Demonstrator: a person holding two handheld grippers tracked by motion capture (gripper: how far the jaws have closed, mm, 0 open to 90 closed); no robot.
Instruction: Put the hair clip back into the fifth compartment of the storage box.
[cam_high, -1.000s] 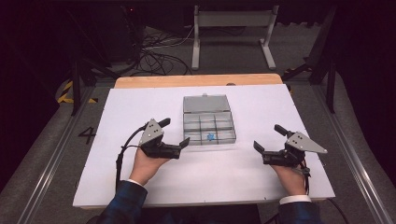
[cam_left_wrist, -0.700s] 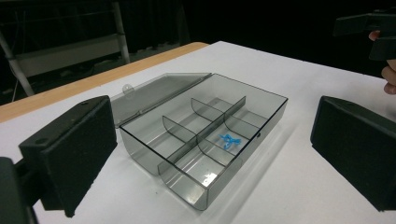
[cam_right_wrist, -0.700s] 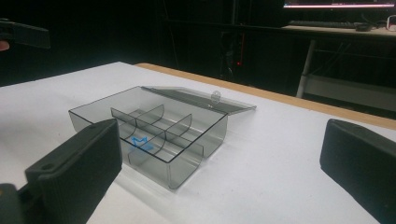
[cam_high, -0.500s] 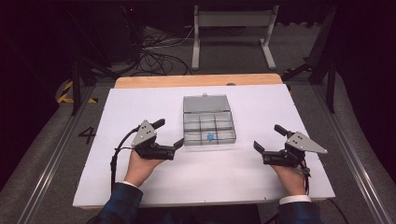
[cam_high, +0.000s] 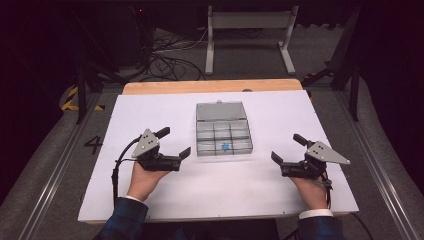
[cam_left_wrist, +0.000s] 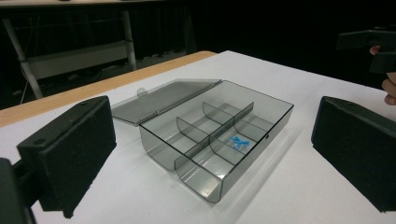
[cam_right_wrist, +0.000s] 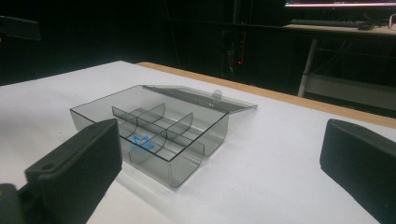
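A clear grey plastic box (cam_high: 222, 133) lies in the middle of the white table (cam_high: 150, 110), with its lid (cam_high: 220, 110) opened flat on the far side. Thin walls divide the box into small compartments. In the near row, in the middle compartment, there is a small blue object (cam_high: 225, 146); it is too small to say what it is. The left gripper (cam_high: 175, 145) is on the left of the box, near it but not touching, and its jaws are spread wide with nothing between them. The right gripper (cam_high: 287, 150) is on the right side, well apart from the box, and its jaws also stand wide apart and hold nothing. Each gripper is held by a hand that rests on the table close to the near edge. Both grippers point toward the box.
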